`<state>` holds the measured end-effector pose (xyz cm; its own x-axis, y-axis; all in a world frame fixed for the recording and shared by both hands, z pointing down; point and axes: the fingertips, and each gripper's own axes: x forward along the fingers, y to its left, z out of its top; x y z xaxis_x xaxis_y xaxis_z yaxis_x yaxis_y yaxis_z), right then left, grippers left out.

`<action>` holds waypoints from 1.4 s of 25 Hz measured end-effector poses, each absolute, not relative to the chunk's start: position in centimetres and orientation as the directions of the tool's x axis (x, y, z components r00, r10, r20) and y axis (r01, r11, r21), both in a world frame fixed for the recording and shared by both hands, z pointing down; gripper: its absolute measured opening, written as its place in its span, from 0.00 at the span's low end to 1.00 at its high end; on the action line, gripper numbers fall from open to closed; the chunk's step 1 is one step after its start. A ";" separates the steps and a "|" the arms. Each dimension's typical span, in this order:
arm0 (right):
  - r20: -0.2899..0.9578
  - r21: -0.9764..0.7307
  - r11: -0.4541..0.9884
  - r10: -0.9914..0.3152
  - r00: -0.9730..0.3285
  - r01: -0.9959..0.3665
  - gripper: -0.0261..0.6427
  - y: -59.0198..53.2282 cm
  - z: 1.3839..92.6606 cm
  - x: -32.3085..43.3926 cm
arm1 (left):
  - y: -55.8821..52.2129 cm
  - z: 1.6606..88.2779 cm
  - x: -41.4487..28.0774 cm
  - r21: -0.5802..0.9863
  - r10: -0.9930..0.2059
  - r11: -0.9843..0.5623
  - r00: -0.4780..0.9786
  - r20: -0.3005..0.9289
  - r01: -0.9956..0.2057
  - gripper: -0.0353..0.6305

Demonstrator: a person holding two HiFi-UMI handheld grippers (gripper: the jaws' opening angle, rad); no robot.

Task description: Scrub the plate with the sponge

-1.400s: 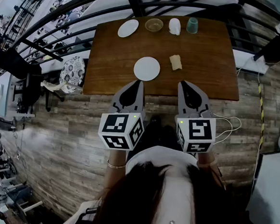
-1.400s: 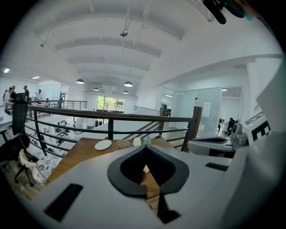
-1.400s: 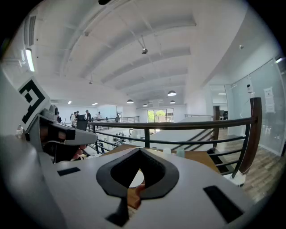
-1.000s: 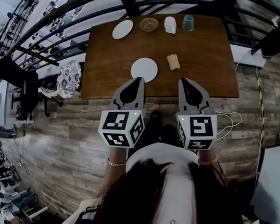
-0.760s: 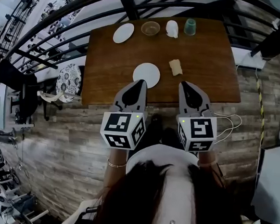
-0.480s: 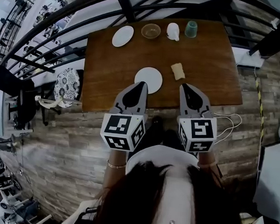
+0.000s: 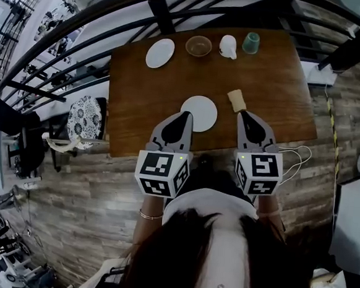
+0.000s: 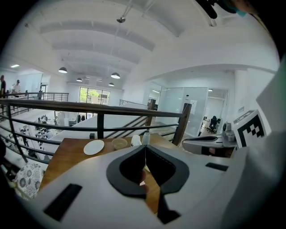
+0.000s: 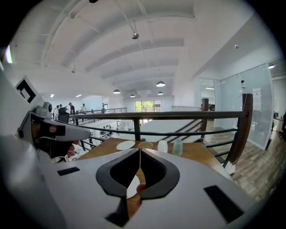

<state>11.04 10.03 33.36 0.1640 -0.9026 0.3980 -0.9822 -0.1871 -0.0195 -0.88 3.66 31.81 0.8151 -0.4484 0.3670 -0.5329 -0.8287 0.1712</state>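
Note:
A white plate (image 7: 198, 113) lies near the front edge of the brown wooden table (image 7: 140, 100). A tan sponge (image 7: 237, 100) rests just right of it. My left gripper (image 7: 186, 114) is shut and empty, its tip over the plate's left rim. My right gripper (image 7: 244, 114) is also shut and empty, with its tip just short of the sponge. In the left gripper view the jaws (image 8: 145, 146) meet with nothing between them. The right gripper view shows its jaws (image 9: 140, 151) closed the same way.
Along the table's far edge stand a second white plate (image 7: 160, 52), a shallow bowl (image 7: 199, 46), a white cup (image 7: 228, 46) and a green cup (image 7: 250, 43). A black railing (image 7: 159, 8) runs behind the table. Wood-plank floor surrounds it.
Both grippers have moved forward and a little down, from the floor side of the table edge to over it, close to the plate and the sponge. Both stayed shut.

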 end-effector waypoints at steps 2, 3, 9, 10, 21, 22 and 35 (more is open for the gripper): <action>0.408 -0.013 -0.201 -0.896 0.178 -0.980 0.10 9.4 33.6 11.1 | 3.1 32.0 -0.9 0.175 -0.434 -0.836 0.822 0.370 -0.520 0.06; 0.412 -0.011 -0.206 -0.892 0.183 -0.978 0.10 9.1 33.7 11.1 | 2.8 32.1 -1.0 0.176 -0.429 -0.839 0.824 0.370 -0.515 0.06; 0.435 -0.001 -0.226 -0.877 0.204 -0.974 0.10 8.2 34.5 10.7 | 1.5 32.7 -1.9 0.192 -0.415 -0.842 0.833 0.365 -0.504 0.06; 0.439 0.000 -0.227 -0.875 0.204 -0.974 0.10 8.1 34.6 10.6 | 1.4 32.8 -2.0 0.197 -0.414 -0.841 0.834 0.365 -0.504 0.06; 0.497 0.002 -0.192 -0.851 0.168 -0.981 0.10 7.7 36.8 11.2 | 0.8 34.1 -2.6 0.219 -0.429 -0.819 0.820 0.380 -0.530 0.06; 0.503 -0.001 -0.187 -0.849 0.161 -0.982 0.10 7.7 37.1 11.3 | 0.7 34.3 -2.5 0.219 -0.431 -0.817 0.817 0.383 -0.534 0.06; 0.558 -0.022 -0.127 -0.825 0.093 -0.992 0.10 6.1 40.2 14.0 | -0.7 35.5 -0.8 0.224 -0.470 -0.781 0.785 0.404 -0.583 0.06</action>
<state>13.98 6.06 40.22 0.0932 -0.8248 0.5578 -0.9917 -0.1268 -0.0218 -0.83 -0.72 35.55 0.7846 -0.4703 0.4041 -0.5834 -0.7806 0.2242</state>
